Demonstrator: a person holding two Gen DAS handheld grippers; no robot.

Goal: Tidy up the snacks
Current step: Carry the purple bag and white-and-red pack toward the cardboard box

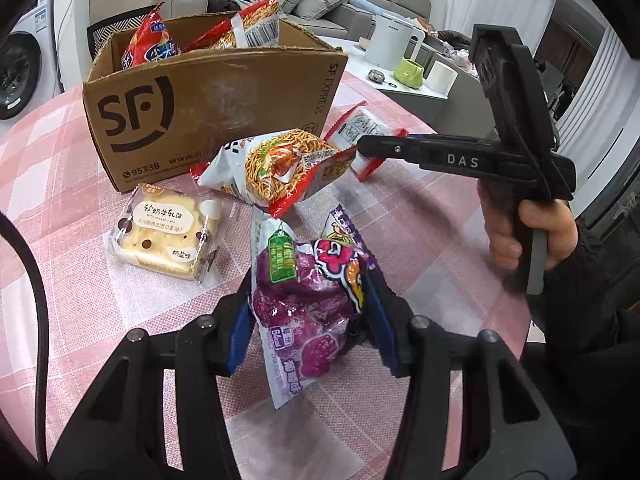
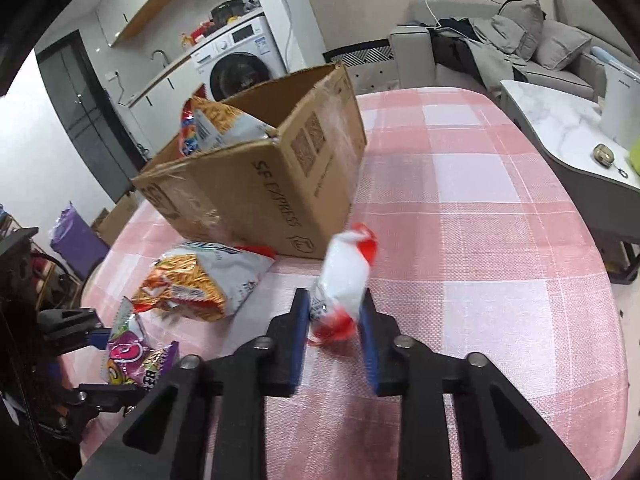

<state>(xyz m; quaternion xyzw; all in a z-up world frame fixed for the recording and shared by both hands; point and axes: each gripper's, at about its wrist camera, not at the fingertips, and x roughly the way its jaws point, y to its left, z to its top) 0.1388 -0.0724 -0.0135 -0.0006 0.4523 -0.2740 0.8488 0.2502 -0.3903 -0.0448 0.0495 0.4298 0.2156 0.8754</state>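
My left gripper (image 1: 310, 312) is shut on a purple snack bag (image 1: 308, 292) just above the pink checked table; it also shows in the right wrist view (image 2: 136, 356). My right gripper (image 2: 336, 320) is shut on a small red-and-white packet (image 2: 344, 284), seen from the left wrist view (image 1: 362, 136) beside the box. An open SF cardboard box (image 1: 208, 108) holds several snack bags (image 1: 152, 40). A noodle snack bag (image 1: 280, 164) and a biscuit pack (image 1: 164, 232) lie in front of the box.
The pink checked tablecloth (image 2: 480, 240) covers the round table. A white side table (image 2: 560, 128) with a kettle (image 1: 390, 42), green cup (image 1: 408, 74) and white cup (image 1: 440, 76) stands to the right. A sofa and washing machine are behind.
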